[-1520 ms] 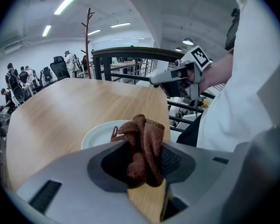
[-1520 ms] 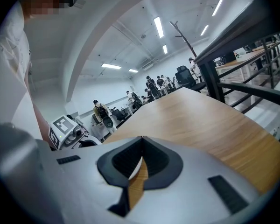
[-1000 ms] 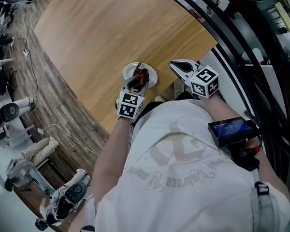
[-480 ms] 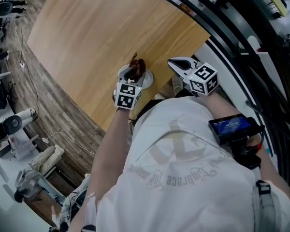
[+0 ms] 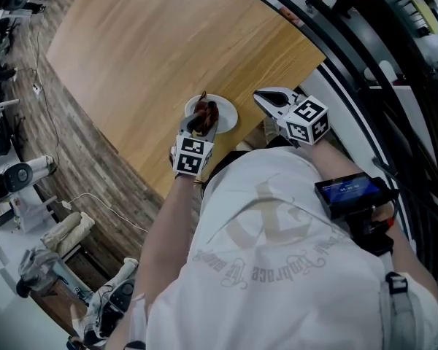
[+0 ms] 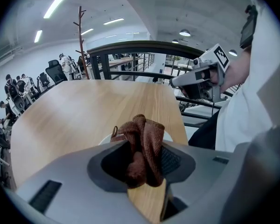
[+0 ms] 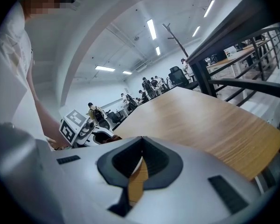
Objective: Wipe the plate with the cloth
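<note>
I see the brown cloth bunched up and pinched firmly between the jaws of my left gripper, with its folds sticking out past the jaw tips. Under it lies the small white plate, and in the head view the cloth covers the left part of the plate. If it really presses on the plate, I cannot tell. The plate stands on the wooden table, near the edge closest to the person. My right gripper is held just beside the plate on its right, apart from it; its jaws are together and nothing is between them. Beyond the table's right edge runs a dark metal railing.
</note>
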Available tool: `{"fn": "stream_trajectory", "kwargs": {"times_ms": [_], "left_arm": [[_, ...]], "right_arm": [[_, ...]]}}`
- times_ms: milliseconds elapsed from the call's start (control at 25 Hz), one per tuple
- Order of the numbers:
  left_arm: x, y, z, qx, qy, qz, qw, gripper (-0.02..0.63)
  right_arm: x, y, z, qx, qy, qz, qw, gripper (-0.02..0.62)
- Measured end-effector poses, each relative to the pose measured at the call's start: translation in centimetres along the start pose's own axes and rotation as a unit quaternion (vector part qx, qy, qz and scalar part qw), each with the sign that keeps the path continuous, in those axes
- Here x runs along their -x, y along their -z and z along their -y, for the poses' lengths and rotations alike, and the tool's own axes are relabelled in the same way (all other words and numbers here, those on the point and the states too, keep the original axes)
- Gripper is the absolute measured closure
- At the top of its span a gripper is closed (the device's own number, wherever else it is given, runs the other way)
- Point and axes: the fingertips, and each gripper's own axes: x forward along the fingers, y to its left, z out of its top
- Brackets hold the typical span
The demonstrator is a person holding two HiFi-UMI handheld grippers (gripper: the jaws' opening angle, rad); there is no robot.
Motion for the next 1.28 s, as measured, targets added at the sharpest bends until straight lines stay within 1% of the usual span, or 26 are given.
{"fn": "stream_trajectory", "kwargs": {"times_ms": [280,400,520,840,1080,1280], "left_arm": [[1.9,0.9,0.3,0.006,-0.018,-0.002,0.9998,0.436],[2.1,1.8,0.1,0.009,-0.030,-0.012,0.9994,0.436],[2.0,1.9,-0.3,0.011,-0.034,-0.015,0.9993,0.436],[1.1,0.4,-1.4,-0.004,-0.028,-0.017,0.9994,0.436],[-0.1,-1.8,-2.4,-0.020,-0.028,-0.007,0.9994,0.436],[-1.4,-2.8,-2.6,-0.023,-0.028,-0.002,0.9993,0.436]], "right_arm": [[-0.8,0.1,-1.2,0.006,-0.019,-0.011,1.000,0.581],[-0.9,0.2,-1.4,0.008,-0.025,-0.013,1.000,0.581],[-1.1,0.1,-1.5,0.008,-0.026,-0.014,1.000,0.581],[-0.9,-0.3,-1.0,-0.001,-0.013,-0.012,1.000,0.581],[-0.5,-0.4,-0.3,-0.007,-0.002,-0.007,1.000,0.581],[0.4,0.2,0.3,-0.007,0.006,-0.005,1.000,0.581]]}}
